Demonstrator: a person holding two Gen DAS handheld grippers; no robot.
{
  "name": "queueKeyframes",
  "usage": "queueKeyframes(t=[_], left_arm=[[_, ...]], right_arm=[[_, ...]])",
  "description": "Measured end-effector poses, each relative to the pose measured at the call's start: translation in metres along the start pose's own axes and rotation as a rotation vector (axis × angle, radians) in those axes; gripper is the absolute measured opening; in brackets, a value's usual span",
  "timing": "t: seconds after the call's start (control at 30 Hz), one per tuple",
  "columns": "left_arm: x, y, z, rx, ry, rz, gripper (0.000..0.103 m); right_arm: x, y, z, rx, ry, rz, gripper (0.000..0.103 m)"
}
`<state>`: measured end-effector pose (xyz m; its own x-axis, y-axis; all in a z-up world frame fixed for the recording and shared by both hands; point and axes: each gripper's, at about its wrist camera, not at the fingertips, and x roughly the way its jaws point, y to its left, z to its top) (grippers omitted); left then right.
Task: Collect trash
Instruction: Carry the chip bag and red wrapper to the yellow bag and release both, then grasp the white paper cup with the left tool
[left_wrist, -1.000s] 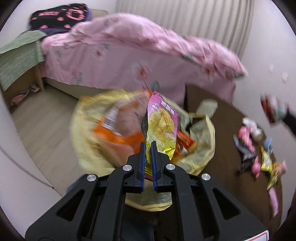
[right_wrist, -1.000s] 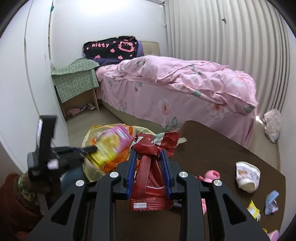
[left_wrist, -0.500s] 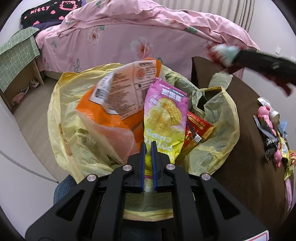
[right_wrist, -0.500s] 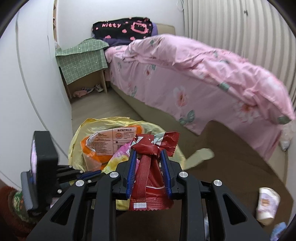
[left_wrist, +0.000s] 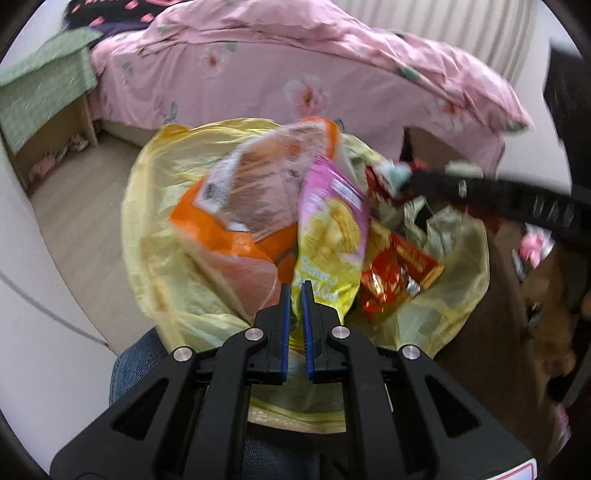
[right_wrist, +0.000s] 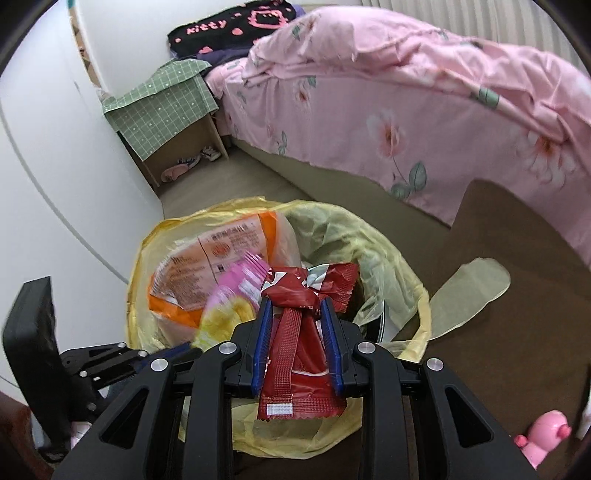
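Both grippers poised over the yellow trash bag (right_wrist: 388, 258), each clamped on a wrapper.

Left gripper (left_wrist: 296, 291) pinches the bottom edge of a pink-and-yellow snack packet (left_wrist: 332, 236) standing in the bag beside an orange bag (left_wrist: 236, 221). Right gripper (right_wrist: 297, 314) grips a crumpled red wrapper (right_wrist: 295, 354) above the bag's rim; pink bed (right_wrist: 406, 92) at twelve o'clock, brown table (right_wrist: 517, 350) at three o'clock.

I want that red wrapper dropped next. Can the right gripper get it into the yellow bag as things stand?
Probably yes. The right gripper holds the red wrapper over the yellow bag. The bag's mouth gapes on the right side; the orange packet and pink-and-yellow packet crowd its left.
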<state>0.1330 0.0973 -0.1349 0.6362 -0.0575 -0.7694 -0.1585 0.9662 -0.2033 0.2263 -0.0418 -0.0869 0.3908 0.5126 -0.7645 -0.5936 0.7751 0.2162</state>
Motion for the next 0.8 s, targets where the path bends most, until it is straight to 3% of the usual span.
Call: queueKeyframes(t=[0.17,0.2,0.23,0.27,0.3,0.37,0.57,0.67,0.8], left_arm=[[-0.015,0.014,0.005,-0.088,-0.059,-0.025,0.007],[-0.020,0.018,0.007,-0.114,-0.069,-0.035,0.013],[-0.023,0.022,0.008,-0.138,-0.075,-0.045,0.026],[-0.029,0.026,0.010,-0.169,-0.085,-0.058,0.031],[-0.035,0.029,0.011,-0.193,-0.100,-0.062,0.038],[-0.049,0.030,0.014,-0.207,-0.134,-0.048,0.039],[-0.083,0.000,0.019,-0.122,-0.216,-0.059,0.053],[-0.089,-0.026,0.018,-0.055,-0.227,-0.106,0.054],[-0.087,-0.073,0.016,0.059,-0.214,-0.194,0.054]], right_arm=[[-0.002,-0.001,-0.002,0.018,-0.004,0.027,0.027],[-0.004,-0.001,-0.002,0.016,0.000,0.027,0.029],[-0.007,-0.001,-0.003,0.017,-0.003,0.030,0.041],[-0.012,-0.003,-0.004,0.028,-0.018,0.035,0.050],[-0.019,-0.006,-0.005,0.044,-0.039,0.044,0.052],[-0.033,-0.011,-0.008,0.069,-0.071,0.050,0.054],[-0.096,-0.019,-0.032,0.081,-0.197,-0.001,0.057],[-0.132,-0.025,-0.053,0.043,-0.216,-0.066,0.057],[-0.184,-0.046,-0.090,0.018,-0.251,-0.216,0.057]])
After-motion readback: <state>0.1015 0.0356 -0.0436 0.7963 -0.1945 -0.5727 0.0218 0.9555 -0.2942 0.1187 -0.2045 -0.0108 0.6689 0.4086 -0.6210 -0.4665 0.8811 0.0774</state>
